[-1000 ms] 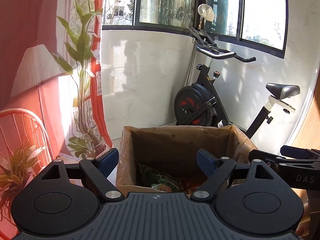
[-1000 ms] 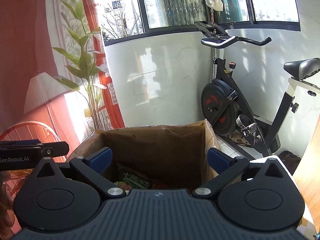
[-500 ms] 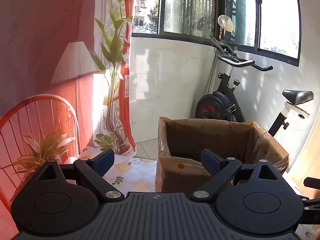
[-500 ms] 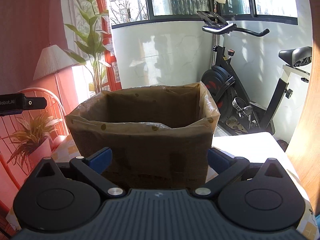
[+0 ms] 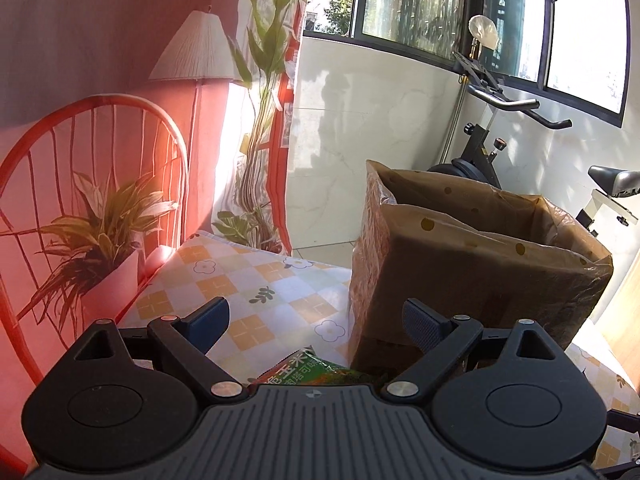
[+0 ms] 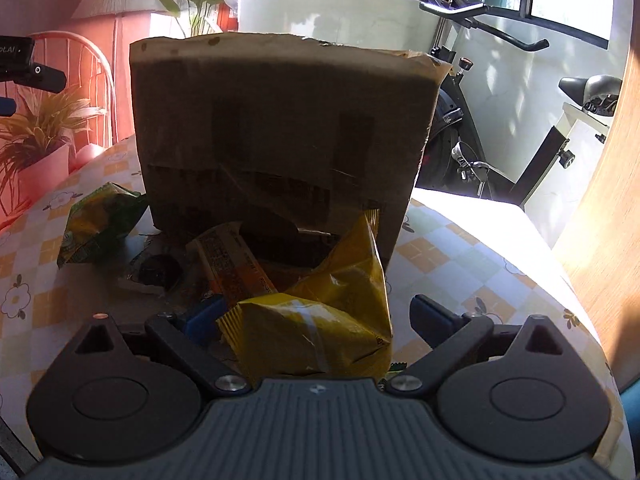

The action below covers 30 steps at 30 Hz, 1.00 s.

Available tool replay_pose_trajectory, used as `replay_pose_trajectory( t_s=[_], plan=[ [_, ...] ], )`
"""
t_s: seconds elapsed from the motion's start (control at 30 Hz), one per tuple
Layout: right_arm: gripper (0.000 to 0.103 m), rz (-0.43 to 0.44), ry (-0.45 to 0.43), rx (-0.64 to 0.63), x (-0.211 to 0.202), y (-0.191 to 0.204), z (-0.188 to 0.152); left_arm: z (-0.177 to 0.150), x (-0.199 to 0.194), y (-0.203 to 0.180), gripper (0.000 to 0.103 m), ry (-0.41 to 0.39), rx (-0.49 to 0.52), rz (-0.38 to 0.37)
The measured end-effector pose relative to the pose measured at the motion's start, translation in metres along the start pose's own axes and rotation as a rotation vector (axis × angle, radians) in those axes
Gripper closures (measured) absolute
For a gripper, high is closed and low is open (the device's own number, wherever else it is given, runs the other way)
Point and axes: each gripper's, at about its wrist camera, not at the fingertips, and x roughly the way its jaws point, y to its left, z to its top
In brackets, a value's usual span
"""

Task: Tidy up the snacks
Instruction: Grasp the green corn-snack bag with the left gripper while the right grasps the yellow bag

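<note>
Cardboard box (image 6: 280,136) stood upright on the table (image 6: 460,264), its top open and lined with a brown plastic bag dotted yellow (the lining showed best from the left wrist view, box at (image 5: 476,264)).

Snacks lay on the table against the near face of the box:
- a yellow snack bag (image 6: 320,320), nearest the box's right front corner, crumpled, its upper tip leaning toward the box wall;
- an orange-and-white snack bar (image 6: 236,268), tilted, just left of the yellow bag and partly under it;
- a green snack packet (image 6: 96,224), off the box's left front corner, apart from the other two;
- something dark and round in a wrapper lay between the green packet and the bar; too shadowed to identify.

Right hand-held gripper (image 6: 316,320) stood with jaws spread wide, the yellow bag sitting between its fingers; contact could not be told.

Left hand-held gripper (image 5: 316,320) was likewise spread wide, holding nothing, to the left of the box. A green packet with Chinese print (image 5: 316,370) showed just below it, at the foot of the box.

Behind the box stood an exercise bike (image 5: 504,128); left of the box, a lamp (image 5: 196,48) and potted plant (image 5: 100,220).
</note>
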Motion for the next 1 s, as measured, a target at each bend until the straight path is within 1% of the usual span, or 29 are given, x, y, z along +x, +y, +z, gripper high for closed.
replay_pose_trajectory(
  t_s=[0.07,0.13,0.2,0.23,0.3,0.47,0.63,0.73,0.83,0.93,1.0],
  plan=[
    [0.005,-0.006,0.022,0.018,0.005,-0.005,-0.002,-0.003,0.003,0.009,0.009,0.018,-0.014,-0.002],
    [0.012,0.000,0.041,0.034,0.010,-0.009,-0.003,-0.004,0.004,0.017,0.009,0.026,-0.017,0.003],
    [0.024,0.009,0.057,0.048,0.013,-0.011,-0.004,-0.005,0.006,0.024,0.011,0.034,-0.007,0.012],
    [0.024,0.012,0.059,0.054,0.013,-0.013,-0.005,-0.005,0.007,0.027,0.011,0.040,-0.005,0.014],
    [0.028,0.018,0.056,0.062,0.011,-0.015,-0.004,-0.007,0.008,0.032,0.014,0.054,-0.001,0.013],
    [0.031,0.023,0.025,0.075,0.001,-0.021,0.002,-0.012,0.013,0.044,0.015,0.075,0.007,0.011],
    [0.031,-0.007,-0.027,0.127,-0.014,-0.034,0.015,-0.023,0.029,0.047,0.015,0.116,0.016,-0.002],
    [0.031,-0.023,-0.047,0.135,-0.018,-0.038,0.020,-0.028,0.050,0.044,0.015,0.152,-0.009,0.003],
    [0.031,-0.031,-0.046,0.141,-0.018,-0.041,0.023,-0.026,0.075,0.042,0.016,0.170,-0.033,0.013],
    [0.031,-0.033,-0.040,0.144,-0.017,-0.042,0.025,-0.021,0.097,0.041,0.016,0.184,-0.096,0.022],
    [0.031,-0.034,-0.040,0.140,-0.016,-0.042,0.025,-0.017,0.114,0.038,0.016,0.215,-0.148,0.034]
  ],
)
